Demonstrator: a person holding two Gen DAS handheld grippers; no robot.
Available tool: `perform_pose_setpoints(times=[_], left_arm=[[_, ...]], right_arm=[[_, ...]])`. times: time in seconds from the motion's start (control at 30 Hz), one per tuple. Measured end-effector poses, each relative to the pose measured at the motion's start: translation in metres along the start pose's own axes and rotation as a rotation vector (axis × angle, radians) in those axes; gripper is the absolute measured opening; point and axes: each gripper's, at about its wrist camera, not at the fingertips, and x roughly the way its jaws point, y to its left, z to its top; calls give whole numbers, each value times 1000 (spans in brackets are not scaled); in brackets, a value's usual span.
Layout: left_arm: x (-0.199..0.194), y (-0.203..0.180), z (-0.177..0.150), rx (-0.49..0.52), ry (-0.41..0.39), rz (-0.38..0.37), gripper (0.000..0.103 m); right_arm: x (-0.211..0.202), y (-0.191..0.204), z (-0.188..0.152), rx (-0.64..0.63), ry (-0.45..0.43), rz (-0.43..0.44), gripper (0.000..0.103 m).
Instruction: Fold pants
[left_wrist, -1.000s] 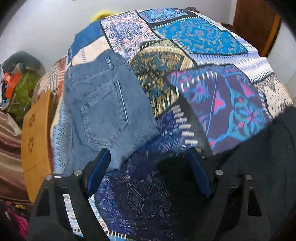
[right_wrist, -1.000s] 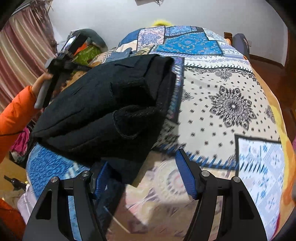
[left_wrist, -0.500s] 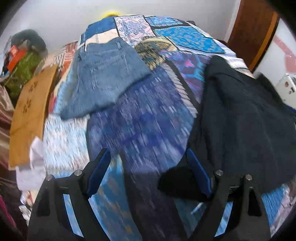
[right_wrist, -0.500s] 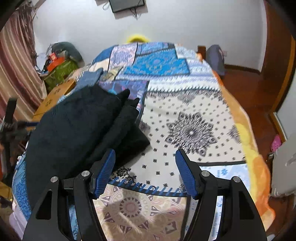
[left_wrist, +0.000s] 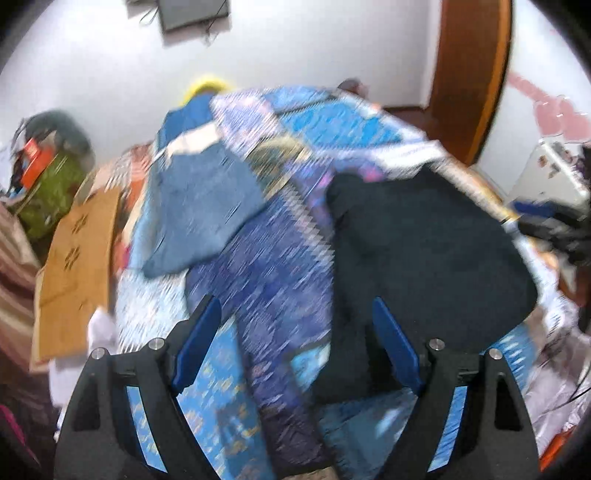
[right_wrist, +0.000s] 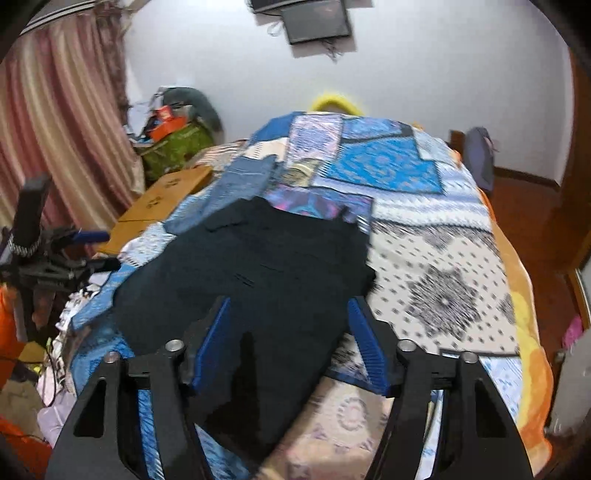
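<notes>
Your black pants (right_wrist: 266, 266) lie folded flat on the patchwork bedspread (right_wrist: 443, 266), filling the centre of the right wrist view; in the left wrist view they sit at about 3 o'clock. Your right gripper (right_wrist: 288, 336) hangs above their near edge, jaws closing, with the cloth seen between them but not pinched. Your left gripper (left_wrist: 295, 343) stands wide apart and holds nothing. The folded blue jeans (left_wrist: 199, 206) rest at 11 o'clock from the pants.
</notes>
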Motion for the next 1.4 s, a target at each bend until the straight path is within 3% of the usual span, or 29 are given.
perform_pose_setpoints(times=[0.07, 0.1, 0.2, 0.27, 0.43, 0.5, 0.57, 0.67, 0.73, 0.8, 0.97, 1.1, 1.27, 1.33, 1.4], left_arm=[[1, -11, 12, 13, -20, -59, 80], [6, -21, 19, 29, -14, -104, 66], [25, -41, 32, 59, 21, -161, 35], [42, -53, 35, 80, 44, -171, 28], [78, -59, 18, 95, 99, -147, 28], [73, -57, 8, 106, 76, -148, 28], [65, -58, 3, 133, 67, -100, 29], [57, -48, 1, 119, 83, -111, 33], [54, -39, 5, 89, 97, -95, 34], [51, -26, 17, 18, 95, -130, 34], [49, -11, 51, -46, 34, -108, 34], [58, -6, 75, -101, 10, -171, 34], [94, -16, 88, -99, 76, -245, 34], [110, -23, 87, -71, 114, -244, 34], [122, -28, 83, -49, 138, -223, 34]], right_arm=[[9, 7, 4, -10, 8, 30, 33], [14, 11, 5, -16, 12, 43, 27], [30, 19, 5, -43, 42, 56, 25], [43, 23, 0, -60, 85, 50, 24], [48, 11, -25, -76, 148, 9, 20], [39, 3, -28, -56, 153, -2, 20], [28, -4, -30, -41, 157, -21, 20], [15, -15, -26, -4, 140, -39, 20], [9, -19, -19, -8, 112, -71, 23], [7, -23, -11, -2, 78, -79, 24], [23, -29, 12, 6, 30, -82, 24], [51, -40, 22, 34, 27, -65, 24], [77, -51, 20, 85, 71, -29, 26], [80, -50, 18, 57, 74, -36, 23], [76, -47, 18, 17, 56, -48, 13]])
